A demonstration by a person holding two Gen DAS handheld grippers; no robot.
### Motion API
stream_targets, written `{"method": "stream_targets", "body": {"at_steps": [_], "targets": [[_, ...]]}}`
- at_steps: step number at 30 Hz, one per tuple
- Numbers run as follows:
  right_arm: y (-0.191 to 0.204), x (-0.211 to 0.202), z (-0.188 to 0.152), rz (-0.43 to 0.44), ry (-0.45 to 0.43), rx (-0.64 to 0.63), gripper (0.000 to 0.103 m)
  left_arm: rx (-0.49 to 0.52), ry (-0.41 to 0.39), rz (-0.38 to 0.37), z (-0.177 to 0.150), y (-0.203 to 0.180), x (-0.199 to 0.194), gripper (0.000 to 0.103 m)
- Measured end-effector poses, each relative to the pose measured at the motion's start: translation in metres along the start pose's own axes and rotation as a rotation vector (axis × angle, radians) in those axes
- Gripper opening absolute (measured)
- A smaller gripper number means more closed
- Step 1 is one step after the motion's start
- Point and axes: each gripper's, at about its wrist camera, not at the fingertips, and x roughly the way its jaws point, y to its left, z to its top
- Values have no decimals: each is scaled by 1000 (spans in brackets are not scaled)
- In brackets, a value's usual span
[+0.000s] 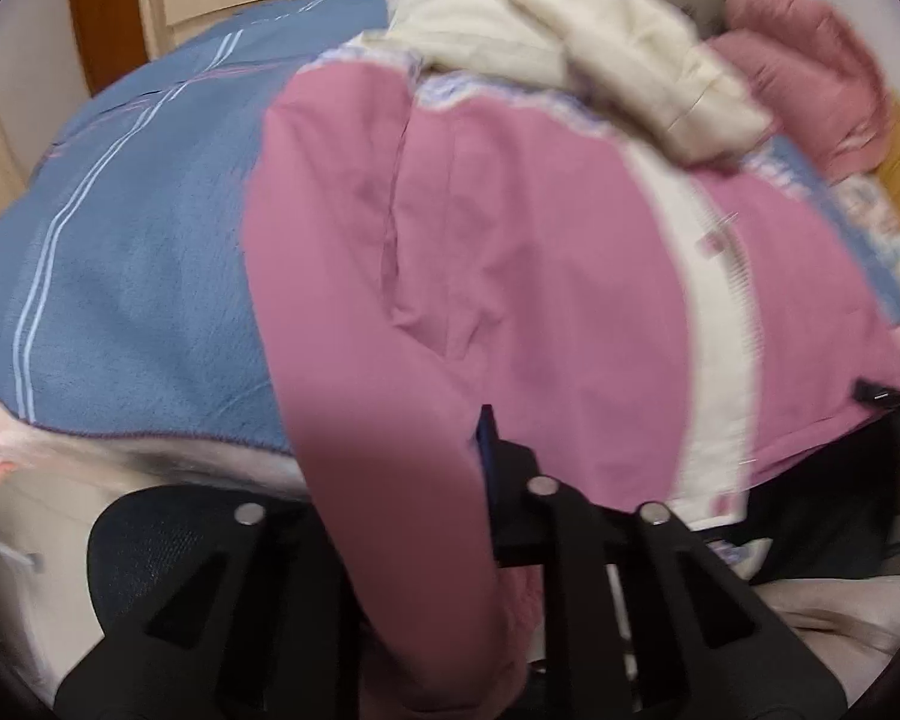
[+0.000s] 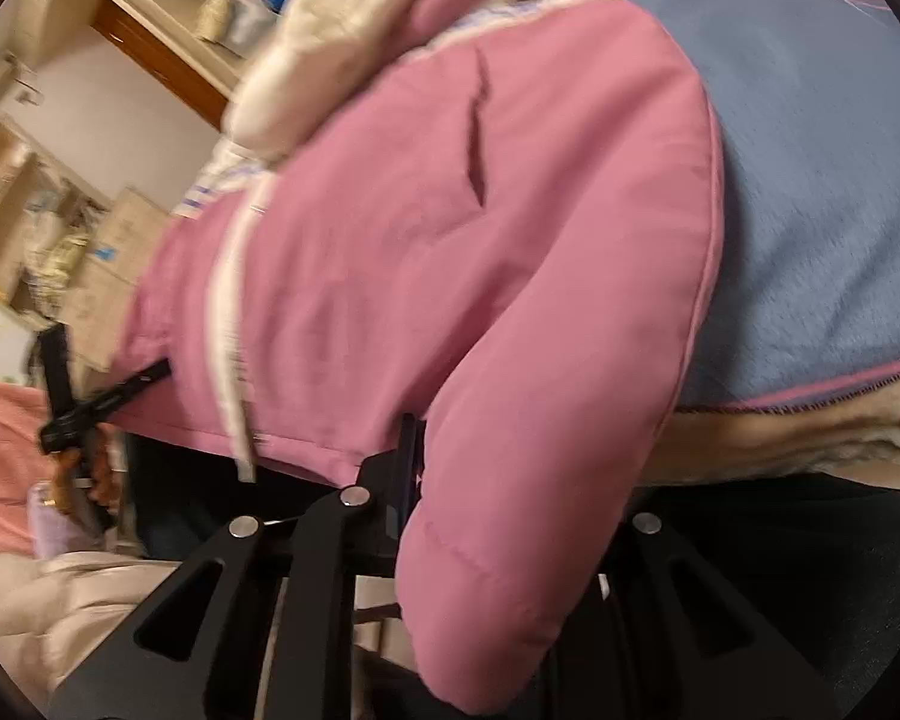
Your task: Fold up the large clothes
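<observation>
A large pink padded jacket (image 1: 510,252) with a white front placket and a cream fleece hood (image 1: 570,42) lies on a blue blanket (image 1: 132,252). My left gripper (image 1: 426,516) is shut on the jacket's left sleeve, which drapes between the fingers. In the right wrist view the same jacket (image 2: 420,240) fills the middle, and my right gripper (image 2: 486,540) is shut on the other sleeve (image 2: 528,480), which hangs over the jaws. The left gripper (image 2: 72,414) shows at the jacket's hem on the left.
The blue blanket (image 2: 822,192) covers a bed with a cream edge. Another pink garment (image 1: 822,78) lies at the back right. Wooden cabinets and shelves (image 2: 150,42) stand behind. A beige cloth (image 2: 60,600) lies low at the left.
</observation>
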Motion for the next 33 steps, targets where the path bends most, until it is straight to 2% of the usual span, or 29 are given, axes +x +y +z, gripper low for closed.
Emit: {"method": "stream_targets", "body": {"at_steps": [4, 9, 12, 13, 15, 17, 20, 21, 22, 24, 25, 26, 27, 28, 29, 31, 33], "targets": [[16, -20, 11, 151, -68, -39, 16, 16, -89, -182, 10, 2, -26, 14], [33, -32, 54, 332, -168, -64, 16, -13, -173, -378, 36, 1, -43, 14], [41, -36, 98, 410, -231, -69, 16, -38, -232, -514, 69, 2, -57, 14], [43, -36, 119, 432, -259, -67, 16, -49, -258, -556, 89, 5, -61, 14], [45, -39, 161, 435, -321, -59, 16, -73, -309, -593, 136, 13, -69, 14], [40, -41, 209, 408, -401, -8, 16, -99, -363, -572, 185, 21, -72, 14], [16, -32, 283, 328, -525, 136, 16, -153, -394, -452, 257, 28, -57, 14], [7, -26, 304, 275, -553, 172, 16, -201, -374, -384, 292, 33, -36, 14], [-5, -16, 328, 194, -579, 213, 16, -220, -357, -338, 311, 35, -21, 15], [-22, 5, 354, 89, -587, 270, 16, -285, -294, -245, 344, 44, 20, 17], [-34, 15, 362, 43, -583, 308, 22, -332, -240, -220, 356, 52, 47, 25], [-48, 28, 368, -13, -583, 360, 38, -387, -184, -238, 363, 63, 73, 32], [-56, 35, 370, -64, -586, 393, 53, -445, -138, -274, 364, 76, 96, 46], [-64, 40, 371, -129, -593, 417, 86, -494, -119, -301, 364, 86, 110, 51], [-71, 46, 370, -200, -621, 406, 97, -556, -105, -342, 360, 98, 123, 52], [-79, 52, 366, -260, -623, 364, 97, -697, -91, -483, 347, 128, 147, 53], [-86, 53, 362, -276, -600, 381, 97, -819, -140, -611, 329, 152, 155, 53]]}}
